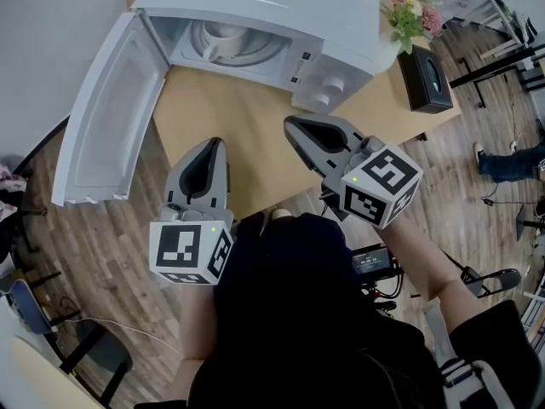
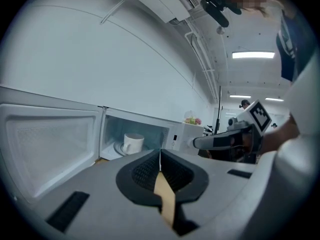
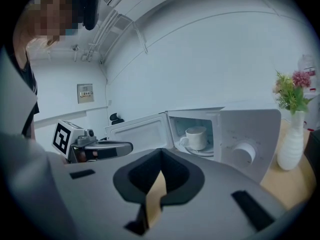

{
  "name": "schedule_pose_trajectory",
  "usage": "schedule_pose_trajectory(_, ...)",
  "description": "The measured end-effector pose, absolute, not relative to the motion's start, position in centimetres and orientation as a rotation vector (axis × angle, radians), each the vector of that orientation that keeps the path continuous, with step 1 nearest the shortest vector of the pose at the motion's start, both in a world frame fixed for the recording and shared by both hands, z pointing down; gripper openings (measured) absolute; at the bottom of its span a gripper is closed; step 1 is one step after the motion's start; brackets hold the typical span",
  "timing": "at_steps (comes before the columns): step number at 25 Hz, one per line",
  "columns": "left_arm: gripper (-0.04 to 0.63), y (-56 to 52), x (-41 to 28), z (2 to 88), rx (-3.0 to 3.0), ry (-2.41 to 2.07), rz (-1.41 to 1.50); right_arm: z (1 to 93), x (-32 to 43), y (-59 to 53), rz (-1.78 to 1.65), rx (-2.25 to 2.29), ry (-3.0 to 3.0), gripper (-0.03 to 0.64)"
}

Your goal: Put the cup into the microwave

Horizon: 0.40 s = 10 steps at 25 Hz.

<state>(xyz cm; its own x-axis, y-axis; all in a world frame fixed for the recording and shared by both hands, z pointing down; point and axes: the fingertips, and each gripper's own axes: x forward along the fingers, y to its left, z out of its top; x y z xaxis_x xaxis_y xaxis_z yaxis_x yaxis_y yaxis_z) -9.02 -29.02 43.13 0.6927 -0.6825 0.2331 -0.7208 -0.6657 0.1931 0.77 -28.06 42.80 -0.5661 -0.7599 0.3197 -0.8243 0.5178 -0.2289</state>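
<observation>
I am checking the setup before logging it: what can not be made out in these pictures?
- Cup contents: both gripper views show only its side; in the head view the microwave roof covers its top.
- Dial markings: too small in every view.
- Table near edge: head view, hidden by the person.

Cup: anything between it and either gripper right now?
Nothing visible. The cup sits on the turntable inside the microwave, whose door stands wide open. Only a stretch of table separates it from the left gripper and right gripper, both shut and empty.
</observation>
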Motion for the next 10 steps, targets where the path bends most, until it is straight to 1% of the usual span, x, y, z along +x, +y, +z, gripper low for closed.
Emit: schedule_pose_trajectory(10,0.009,-29.63,-9.12,43.38,2.620,-1.114,0.200,42.60,-0.32,-28.93,0.513,1.343,-2.588,-0.008)
